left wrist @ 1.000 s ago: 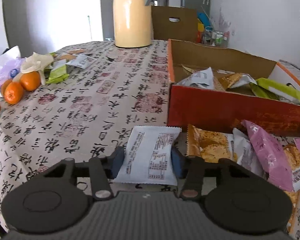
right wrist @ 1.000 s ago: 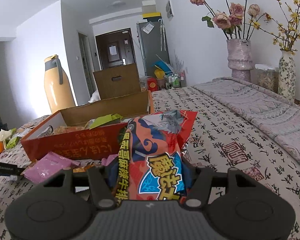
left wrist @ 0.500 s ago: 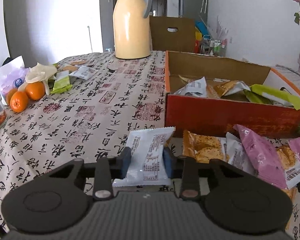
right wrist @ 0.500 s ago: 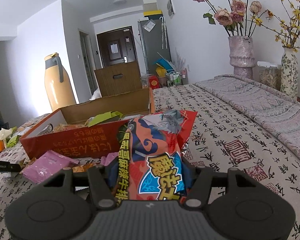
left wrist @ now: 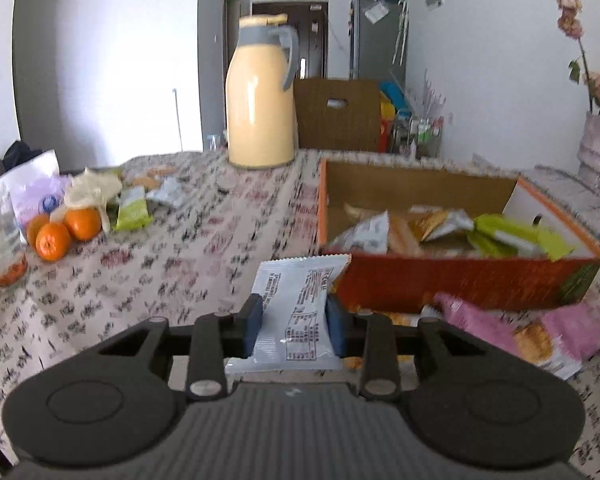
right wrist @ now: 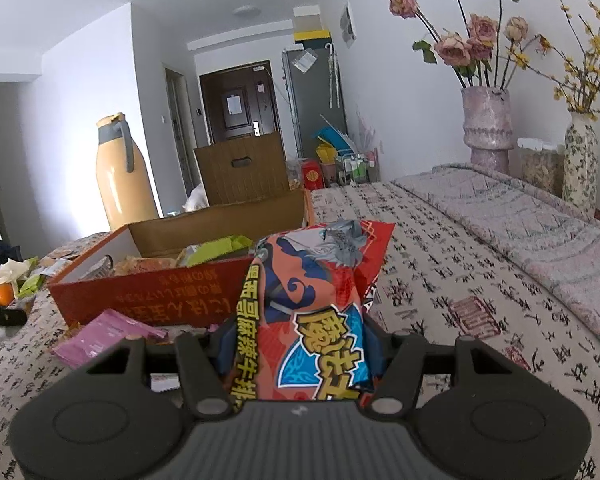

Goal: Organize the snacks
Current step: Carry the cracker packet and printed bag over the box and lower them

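Note:
My left gripper (left wrist: 294, 326) is shut on a white snack packet (left wrist: 296, 312) and holds it above the table, in front of the left corner of the red cardboard box (left wrist: 452, 282). The box holds several snack packets. Pink packets (left wrist: 512, 330) lie in front of it. My right gripper (right wrist: 300, 344) is shut on a red and orange snack bag (right wrist: 312, 304), held above the table right of the box (right wrist: 156, 300). A pink packet (right wrist: 108, 334) lies by the box front.
A yellow thermos jug (left wrist: 260, 100) stands at the table's far side. Oranges (left wrist: 66, 230), a green packet (left wrist: 132, 208) and a white bag (left wrist: 30, 192) lie at the left. Flower vases (right wrist: 488, 124) stand at the right. A brown box (right wrist: 242, 172) is behind the table.
My left gripper has lifted the white packet off the table and tilted up. The right gripper with the red bag has risen slightly.

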A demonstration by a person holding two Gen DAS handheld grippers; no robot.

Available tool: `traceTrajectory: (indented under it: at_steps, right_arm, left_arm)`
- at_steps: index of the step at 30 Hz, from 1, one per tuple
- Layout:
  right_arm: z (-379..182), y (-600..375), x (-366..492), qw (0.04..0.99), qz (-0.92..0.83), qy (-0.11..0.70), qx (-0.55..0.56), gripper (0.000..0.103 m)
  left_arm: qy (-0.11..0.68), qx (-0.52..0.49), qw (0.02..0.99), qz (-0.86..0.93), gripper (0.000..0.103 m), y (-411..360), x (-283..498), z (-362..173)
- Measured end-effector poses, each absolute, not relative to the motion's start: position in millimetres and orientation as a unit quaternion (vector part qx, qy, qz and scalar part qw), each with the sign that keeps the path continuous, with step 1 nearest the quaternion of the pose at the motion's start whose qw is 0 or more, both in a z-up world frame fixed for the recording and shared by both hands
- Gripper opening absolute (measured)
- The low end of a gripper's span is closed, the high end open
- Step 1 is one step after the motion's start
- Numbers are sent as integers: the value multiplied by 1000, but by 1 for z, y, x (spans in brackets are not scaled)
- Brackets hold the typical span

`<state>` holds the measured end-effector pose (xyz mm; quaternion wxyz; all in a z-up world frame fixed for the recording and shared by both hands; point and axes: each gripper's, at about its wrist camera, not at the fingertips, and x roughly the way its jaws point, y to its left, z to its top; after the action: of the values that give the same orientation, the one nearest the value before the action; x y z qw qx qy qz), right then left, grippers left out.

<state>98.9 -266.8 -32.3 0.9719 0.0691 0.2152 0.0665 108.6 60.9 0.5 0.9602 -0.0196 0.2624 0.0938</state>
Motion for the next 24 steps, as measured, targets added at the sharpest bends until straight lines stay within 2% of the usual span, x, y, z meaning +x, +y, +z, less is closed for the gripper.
traceTrajectory:
  at_steps: [14,24]
  right_arm:
    - [19,-226,138,979,120,158,43,59]
    - [40,-193,198,976,139,165,34,59]
  left_arm:
    - [193,-1,979,67,34,20,139,56]
    - [191,-17,980,62,34,9,188,67]
